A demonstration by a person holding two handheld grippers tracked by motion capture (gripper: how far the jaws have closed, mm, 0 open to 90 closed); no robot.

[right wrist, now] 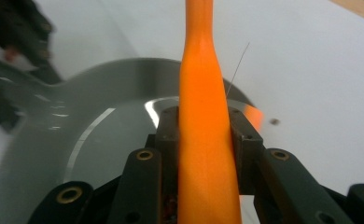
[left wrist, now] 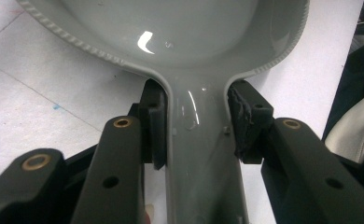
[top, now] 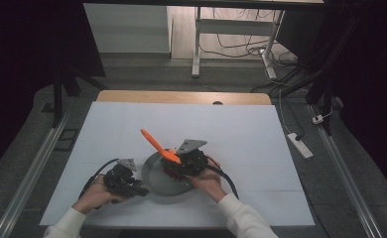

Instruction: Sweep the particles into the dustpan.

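A grey pan (top: 154, 178) lies on the white table cover near the front edge. My left gripper (top: 138, 190) is shut on the pan's handle (left wrist: 196, 158), one pad (left wrist: 154, 122) pressing on each side of it. In the left gripper view the pan's bowl (left wrist: 180, 32) stretches ahead. My right gripper (top: 175, 166) hangs over the pan's right part, shut on an orange utensil (top: 154, 143). The utensil's long handle (right wrist: 203, 107) points up and away to the left. Beneath the right gripper's jaws, the pan's floor (right wrist: 101, 140) shows.
The white cover (top: 241, 134) spreads wide behind and right of the pan. A wooden table edge (top: 181, 97) runs along the back. A power strip (top: 300, 145) lies on the floor at the right, desk legs (top: 196, 49) and cables beyond.
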